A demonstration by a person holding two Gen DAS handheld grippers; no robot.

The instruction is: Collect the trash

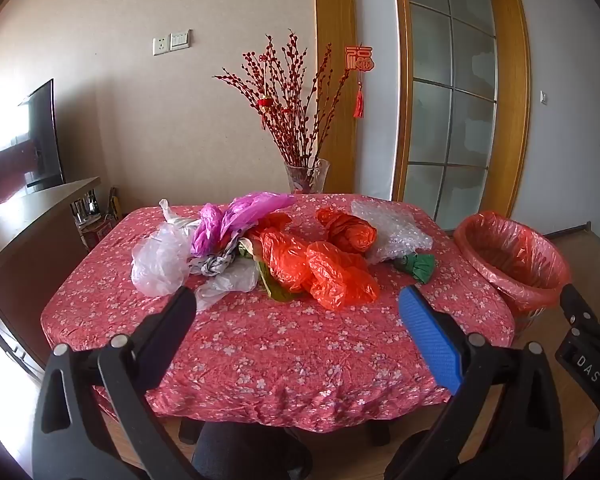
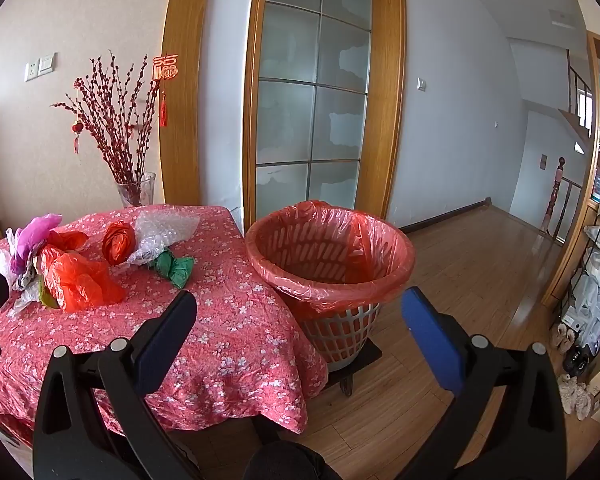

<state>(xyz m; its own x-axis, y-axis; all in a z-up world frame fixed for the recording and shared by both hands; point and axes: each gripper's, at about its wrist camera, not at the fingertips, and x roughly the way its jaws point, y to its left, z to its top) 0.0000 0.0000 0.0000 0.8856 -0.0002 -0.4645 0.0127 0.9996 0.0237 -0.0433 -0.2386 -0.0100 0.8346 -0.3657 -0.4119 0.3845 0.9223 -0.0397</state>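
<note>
1. Wooden floor, beige wall, frosted glass door point(image 2: 312, 92) behind table point(image 1: 276, 344) under pink floral cloth.
2. Beyond left tongs point(image 1: 296, 304), spread wide and empty: heap of crumpled plastic bags point(image 1: 268, 252) mid-table.
3. Ahead of right tongs point(image 2: 300, 304), also wide apart, empty: bin point(image 2: 328, 256) with red liner, beside table; bottom partly hidden.
4. Glass vase point(image 1: 306, 176) holding red branches, far table edge.

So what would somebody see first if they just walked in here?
Probably the heap of crumpled plastic bags, orange, pink, white and green, in the middle of the table with the red flowery cloth. Next, the bin lined with an orange bag, standing on the floor beside the table, and the tall red branches in a glass vase at the far edge.
</note>
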